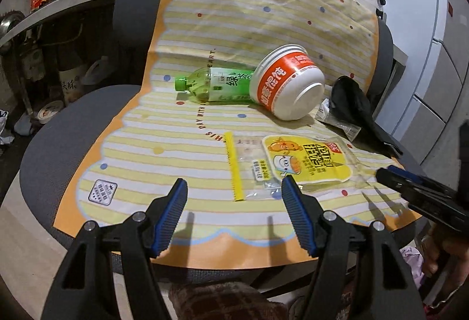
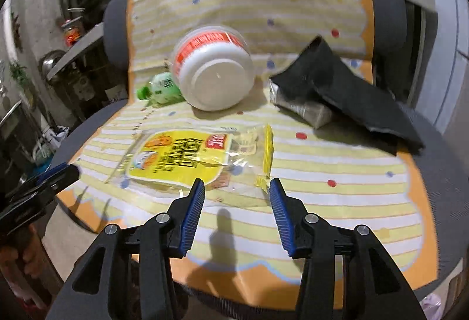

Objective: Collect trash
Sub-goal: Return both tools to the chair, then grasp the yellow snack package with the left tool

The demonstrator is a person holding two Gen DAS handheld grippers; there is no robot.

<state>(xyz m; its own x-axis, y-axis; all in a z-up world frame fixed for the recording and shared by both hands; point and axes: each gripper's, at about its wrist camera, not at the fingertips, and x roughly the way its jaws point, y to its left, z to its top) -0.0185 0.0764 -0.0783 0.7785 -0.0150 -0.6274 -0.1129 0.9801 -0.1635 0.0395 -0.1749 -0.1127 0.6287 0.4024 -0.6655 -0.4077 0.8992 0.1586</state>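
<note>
Left wrist view: yellow snack wrapper (image 1: 304, 163) flat on striped mat (image 1: 132, 144) over chair seat (image 1: 58, 120), just ahead of left gripper (image 1: 234, 197), jaws apart, empty. Green bottle (image 1: 214, 84) label readable here, touching tipped instant-noodle bowl (image 1: 287, 85). Right wrist view: bottle mostly hidden behind bowl; black bag (image 2: 351, 85) over silver packet (image 2: 302, 106) clearer. Right gripper (image 2: 236, 192) jaws apart at wrapper's near edge. Mat front right bare.

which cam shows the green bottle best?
Left wrist: the green bottle lies on its side, cap and label visible, base hidden behind the bowl. Right wrist shows only its blurred cap end beside the bowl.
</note>
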